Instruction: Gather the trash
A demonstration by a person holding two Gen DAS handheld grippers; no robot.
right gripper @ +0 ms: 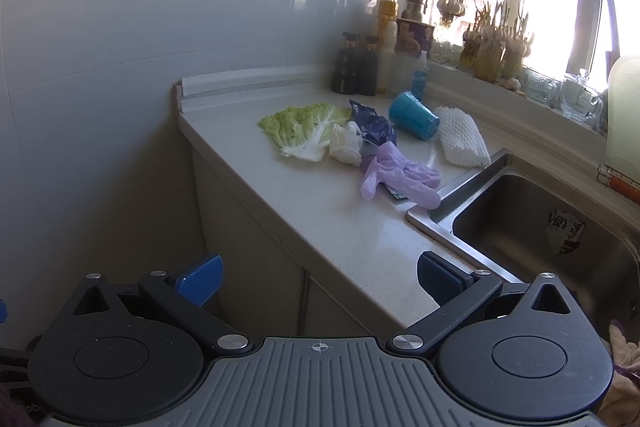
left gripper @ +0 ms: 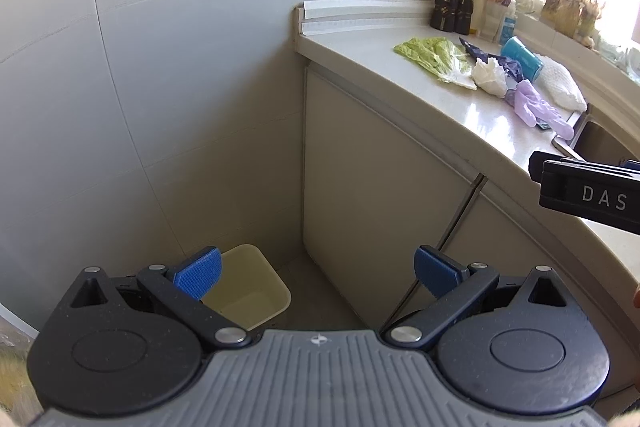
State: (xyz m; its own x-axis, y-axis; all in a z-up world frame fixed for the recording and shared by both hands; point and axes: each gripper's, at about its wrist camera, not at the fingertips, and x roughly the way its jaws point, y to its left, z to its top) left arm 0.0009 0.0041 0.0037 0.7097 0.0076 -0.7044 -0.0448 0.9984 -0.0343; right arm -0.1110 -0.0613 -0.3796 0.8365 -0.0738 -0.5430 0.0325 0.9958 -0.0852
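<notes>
The bench (right gripper: 320, 223) stretched ahead of the right tool (right gripper: 319, 279), whose jaws stood wide apart and gripped nothing. Ahead and to its right, the steel sink (right gripper: 520, 227) held one crumpled printed wrapper (right gripper: 565, 231); its far side was cut off. The cream bin (left gripper: 250, 287) sat on the floor just ahead of the left tool (left gripper: 317, 271), equally spread and empty, one blue pad hiding the bin's near corner; what showed of its inside looked bare. Further ahead on the bench the trash lay clustered: cabbage leaf (right gripper: 304, 127), white foam net (right gripper: 462, 143), tipped blue cup (right gripper: 414, 115), purple glove (right gripper: 396, 177), white wad (right gripper: 346, 145), dark-blue packet (right gripper: 372, 125). The bottles (right gripper: 360, 71) behind were too hazy to read.
</notes>
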